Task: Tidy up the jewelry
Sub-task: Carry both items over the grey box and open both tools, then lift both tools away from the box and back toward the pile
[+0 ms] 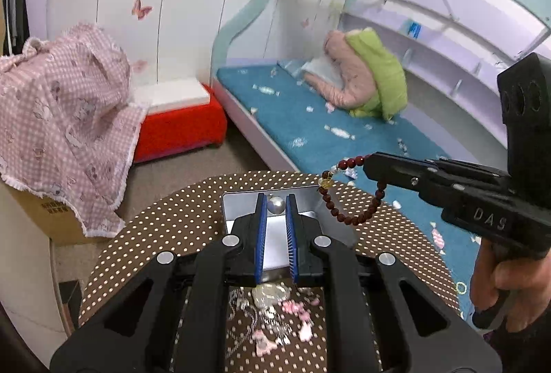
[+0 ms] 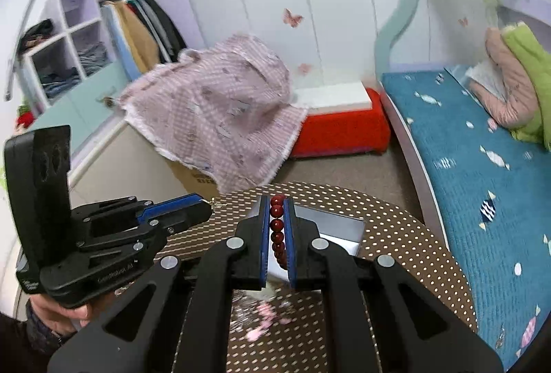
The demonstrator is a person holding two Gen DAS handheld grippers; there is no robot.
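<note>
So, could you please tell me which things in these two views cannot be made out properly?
- Pearl: left wrist view, whether the left gripper pinches it or merely frames it cannot be told.
- Jewelry pile: both views, blurred and partly hidden behind the fingers.
- Silver box: its inside is blocked by the right gripper holding the red bead bracelet.

Dark red bead bracelet [image 1: 347,197] with one yellow bead hung as a loop above the silver tray [image 1: 241,201]. Pearl earring [image 1: 276,205] was raised over the tray. Pink and clear jewelry pile [image 1: 275,321] lay on the dotted table.
</note>
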